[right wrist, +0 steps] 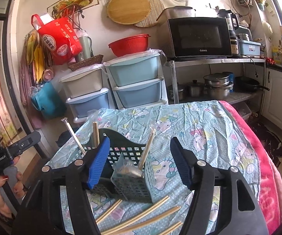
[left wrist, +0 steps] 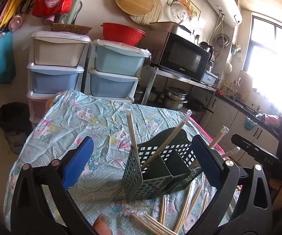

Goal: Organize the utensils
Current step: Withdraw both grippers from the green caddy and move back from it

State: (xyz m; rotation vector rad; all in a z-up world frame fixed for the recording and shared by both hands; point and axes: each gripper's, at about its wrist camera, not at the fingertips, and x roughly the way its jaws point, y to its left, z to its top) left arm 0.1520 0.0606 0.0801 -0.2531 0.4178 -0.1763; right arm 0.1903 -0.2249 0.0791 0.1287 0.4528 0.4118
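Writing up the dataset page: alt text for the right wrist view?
Open right gripper holding nothing, just in front of a dark slotted utensil caddy with wrapped chopsticks standing in it. More chopsticks lie loose on the cartoon-print tablecloth.

Left gripper (left wrist: 141, 156) jaws stand wide, nothing pressed between the blue pads (left wrist: 78, 164). Dark green perforated caddy (left wrist: 152, 174) sits on the cartoon-print cloth (left wrist: 78, 121), between the jaws, divided into compartments. Wrapped chopsticks (left wrist: 133, 133) lean upright in it. More chopsticks (left wrist: 184, 209) lie loose on the cloth just in front. Microwave (left wrist: 182, 58) on a shelf behind.
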